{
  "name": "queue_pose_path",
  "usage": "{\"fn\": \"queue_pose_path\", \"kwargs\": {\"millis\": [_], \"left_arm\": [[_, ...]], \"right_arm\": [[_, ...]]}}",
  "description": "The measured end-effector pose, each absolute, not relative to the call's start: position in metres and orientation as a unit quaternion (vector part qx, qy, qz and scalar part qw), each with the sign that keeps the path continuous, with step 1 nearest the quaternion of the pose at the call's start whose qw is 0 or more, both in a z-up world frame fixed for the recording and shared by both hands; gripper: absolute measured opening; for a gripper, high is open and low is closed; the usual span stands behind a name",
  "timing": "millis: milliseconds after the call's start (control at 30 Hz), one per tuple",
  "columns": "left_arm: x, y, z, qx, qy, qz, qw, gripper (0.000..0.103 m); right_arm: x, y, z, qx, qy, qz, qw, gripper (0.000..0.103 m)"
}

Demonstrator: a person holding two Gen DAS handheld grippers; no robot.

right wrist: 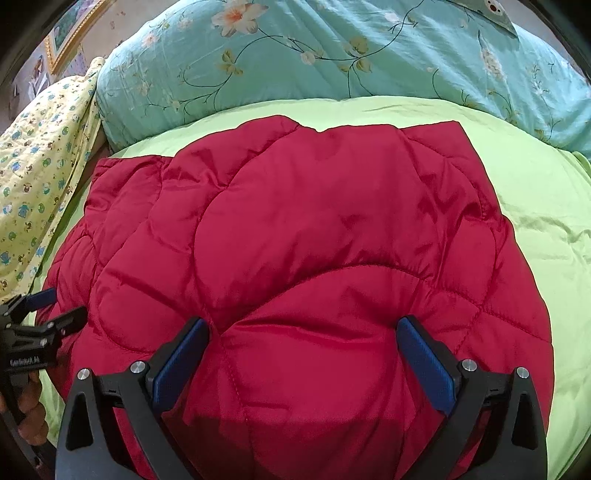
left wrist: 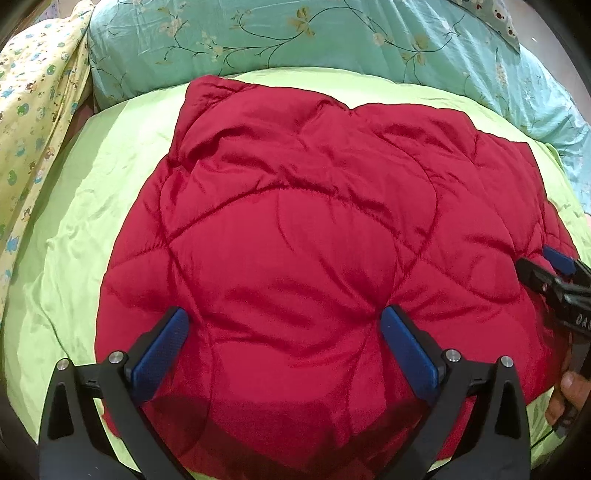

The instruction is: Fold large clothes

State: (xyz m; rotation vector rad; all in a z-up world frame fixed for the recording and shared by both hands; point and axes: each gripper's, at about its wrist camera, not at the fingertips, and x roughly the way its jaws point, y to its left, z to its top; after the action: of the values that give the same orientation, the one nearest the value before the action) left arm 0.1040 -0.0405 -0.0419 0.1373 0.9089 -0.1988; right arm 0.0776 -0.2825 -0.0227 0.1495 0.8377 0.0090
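The red quilted jacket (left wrist: 325, 236) lies spread across the middle of the bed (left wrist: 92, 206), on its lime-green sheet, short of the teal floral pillows (left wrist: 295, 33) along the far edge. The left gripper (left wrist: 284, 325) hovers over the near hem with its jaws wide apart and nothing between them. The right gripper (right wrist: 303, 336) hangs the same way, jaws fully spread and empty. The trouble ahead looks to be slip: that shiny, puffy shell may slide out of a shallow pinch, or one layer could lift without the one beneath. Stitched curves divide the padding into soft, swollen panels; the sheet below is smooth and lightly wrinkled.
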Motion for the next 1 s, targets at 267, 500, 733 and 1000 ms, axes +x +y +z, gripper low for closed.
{"fn": "queue_pose_path", "kwargs": {"millis": [267,500,733,1000], "left_arm": [[0.118,-0.044,-0.044,0.065,0.441,-0.100,0.890,0.103],[0.117,-0.031,-0.028,0.040,0.435,-0.126,0.891,0.103],[0.160,-0.027,-0.016,0.039,0.446,-0.117,0.887,0.103],[0.203,-0.035,-0.045,0.040,0.484,-0.095,0.869,0.103]], "right_arm": [[0.079,-0.283,-0.022,0.075,0.407,0.006,0.910,0.103],[0.072,-0.282,0.007,0.086,0.389,0.021,0.917,0.100],[0.117,-0.293,0.018,0.057,0.423,0.009,0.904,0.101],[0.156,-0.340,-0.025,0.127,0.450,-0.003,0.884,0.103]]}}
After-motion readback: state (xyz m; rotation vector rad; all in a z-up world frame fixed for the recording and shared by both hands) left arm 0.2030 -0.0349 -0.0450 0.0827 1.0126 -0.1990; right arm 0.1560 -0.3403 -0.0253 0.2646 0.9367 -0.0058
